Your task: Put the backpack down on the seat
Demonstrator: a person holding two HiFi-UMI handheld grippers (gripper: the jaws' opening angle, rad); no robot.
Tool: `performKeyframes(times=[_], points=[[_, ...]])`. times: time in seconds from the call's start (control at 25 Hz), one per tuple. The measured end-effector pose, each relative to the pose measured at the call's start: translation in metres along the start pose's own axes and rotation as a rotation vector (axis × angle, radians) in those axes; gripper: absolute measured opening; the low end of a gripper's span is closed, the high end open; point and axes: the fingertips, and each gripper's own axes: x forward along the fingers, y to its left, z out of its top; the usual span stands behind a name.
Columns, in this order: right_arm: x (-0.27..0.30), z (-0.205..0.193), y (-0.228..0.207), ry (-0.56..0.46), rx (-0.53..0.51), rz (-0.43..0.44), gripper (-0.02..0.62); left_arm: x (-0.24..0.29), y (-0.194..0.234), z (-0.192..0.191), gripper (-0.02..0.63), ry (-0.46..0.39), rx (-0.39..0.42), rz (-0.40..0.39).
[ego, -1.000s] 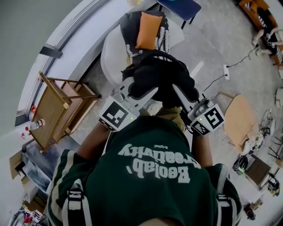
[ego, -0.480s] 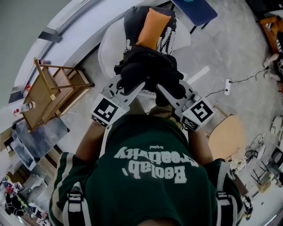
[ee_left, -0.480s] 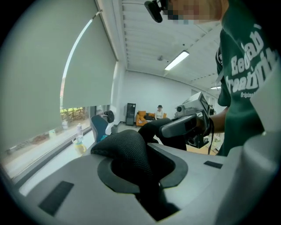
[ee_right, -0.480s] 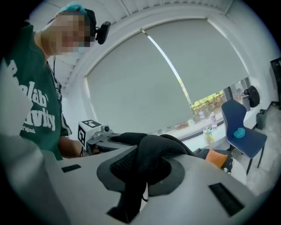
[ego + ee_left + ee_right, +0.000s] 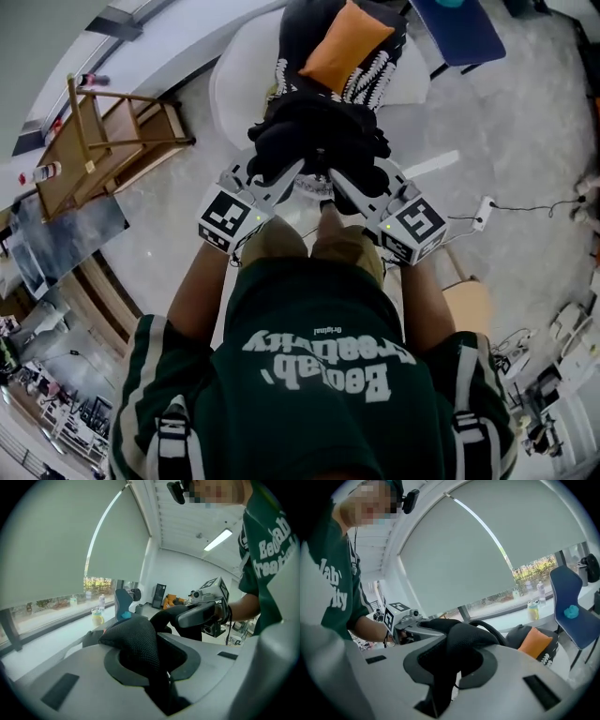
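Grey floor [image 5: 511, 122], perhaps concrete; white seat [image 5: 234, 86]

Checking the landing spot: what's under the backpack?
The white seat shows beside and beyond the backpack, with an orange cushion further back. Whatever lies directly beneath is covered.
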Motion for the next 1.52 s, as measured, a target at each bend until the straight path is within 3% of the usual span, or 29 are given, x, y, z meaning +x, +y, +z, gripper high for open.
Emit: performKeyframes(times=[0.28,0.72,0.88,0.96,1.08,1.28,1.52], points=[[0.012,-0.034,-0.068,0.058,0.047,-0.023,0.075,0.054,0.013,-0.037,0.086,0.066,-0.097,-0.001],[0.063,-0.117,-0.193,0.155,0.097,-0.122,0.089,0.160,0.068,-0.121,0.092,0.196,-0.140,0.036],[0.070,-0.132,-0.212,0.214,0.053,-0.171,0.104,0.177,0.083,-0.134,0.098,0.221,-0.139,0.062],[0.071,-0.143,-0.219,0.266,0.037,-0.211,0.125,0.178,0.087,-0.142,0.116,0.256,-0.136,0.080],[0.069,-0.161,-0.234,0.359,0.010,-0.311,0.229,0.180,0.091,-0.159,0.157,0.326,-0.144,0.101],[0.058,-0.179,-0.255,0.403,-0.010,-0.449,0.265,0.178,0.099,-0.176,0.307,0.393,-0.143,0.163],[0.037,-0.197,-0.274,0.416,0.029,-0.553,0.290,0.174,0.098,-0.188,0.324,0.399,-0.190,0.203]])
